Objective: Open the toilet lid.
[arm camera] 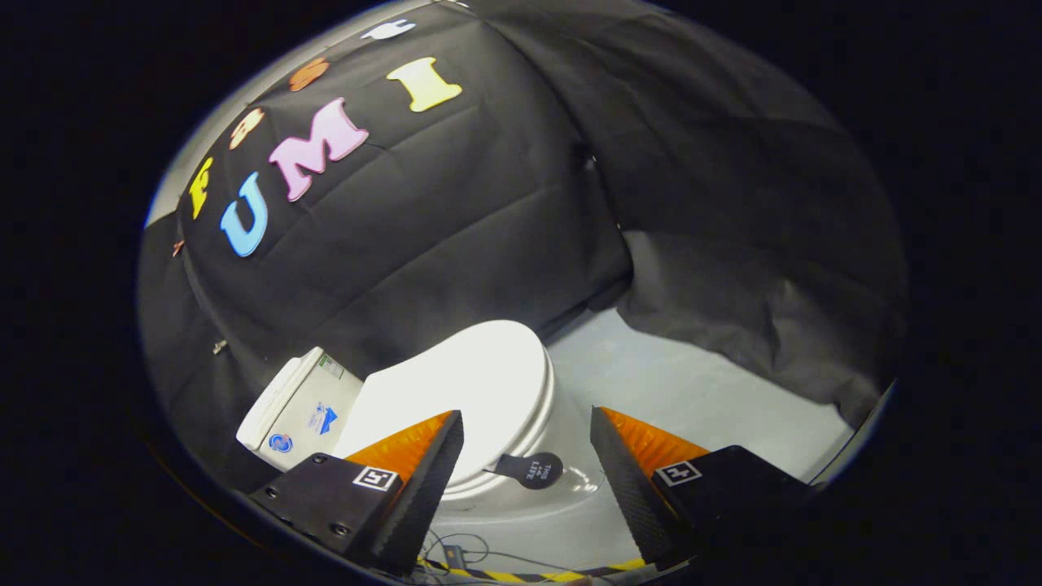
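Claw (527, 456) spread, empty — closed toilet lid (472, 382) just ahead.

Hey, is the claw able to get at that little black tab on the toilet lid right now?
Probably yes. The claw is open, and the black tab sticks out from the closed toilet lid in the gap between the fingers, with nothing in between.

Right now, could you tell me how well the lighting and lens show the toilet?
In the gripper view the toilet lid is washed out by glare, its surface detail lost; the fisheye bends the black cloth wall; the open gripper and small black tab stay sharp.
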`<action>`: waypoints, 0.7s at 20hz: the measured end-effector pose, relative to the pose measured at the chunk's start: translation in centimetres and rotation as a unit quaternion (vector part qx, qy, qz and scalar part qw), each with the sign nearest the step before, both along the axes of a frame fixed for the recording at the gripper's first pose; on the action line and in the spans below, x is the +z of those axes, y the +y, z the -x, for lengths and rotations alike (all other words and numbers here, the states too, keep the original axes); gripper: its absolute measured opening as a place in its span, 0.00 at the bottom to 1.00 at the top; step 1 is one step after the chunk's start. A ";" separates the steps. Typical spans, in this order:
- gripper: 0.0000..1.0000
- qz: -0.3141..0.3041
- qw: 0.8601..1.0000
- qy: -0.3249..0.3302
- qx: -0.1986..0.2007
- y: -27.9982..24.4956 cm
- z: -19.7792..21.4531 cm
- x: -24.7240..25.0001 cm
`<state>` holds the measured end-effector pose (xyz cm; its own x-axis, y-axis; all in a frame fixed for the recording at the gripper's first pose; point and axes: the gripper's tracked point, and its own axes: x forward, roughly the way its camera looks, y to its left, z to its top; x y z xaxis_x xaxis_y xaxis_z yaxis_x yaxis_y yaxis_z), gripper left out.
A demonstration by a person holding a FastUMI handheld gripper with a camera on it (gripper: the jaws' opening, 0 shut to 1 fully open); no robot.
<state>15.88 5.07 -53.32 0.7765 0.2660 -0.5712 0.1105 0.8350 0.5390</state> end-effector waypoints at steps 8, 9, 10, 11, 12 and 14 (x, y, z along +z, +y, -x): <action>0.96 -0.198 0.964 0.172 -0.044 1.7 1.3 -7.8; 0.96 -0.227 0.956 0.179 -0.052 2.0 1.0 -7.9; 0.83 -0.254 0.947 0.184 -0.063 2.5 0.6 -8.1; 0.76 -0.270 0.941 0.192 -0.067 3.1 0.5 -8.3; 0.61 -0.273 0.937 0.210 -0.062 3.6 1.0 -8.9; 0.31 -0.290 0.932 0.203 -0.081 3.4 0.8 -8.2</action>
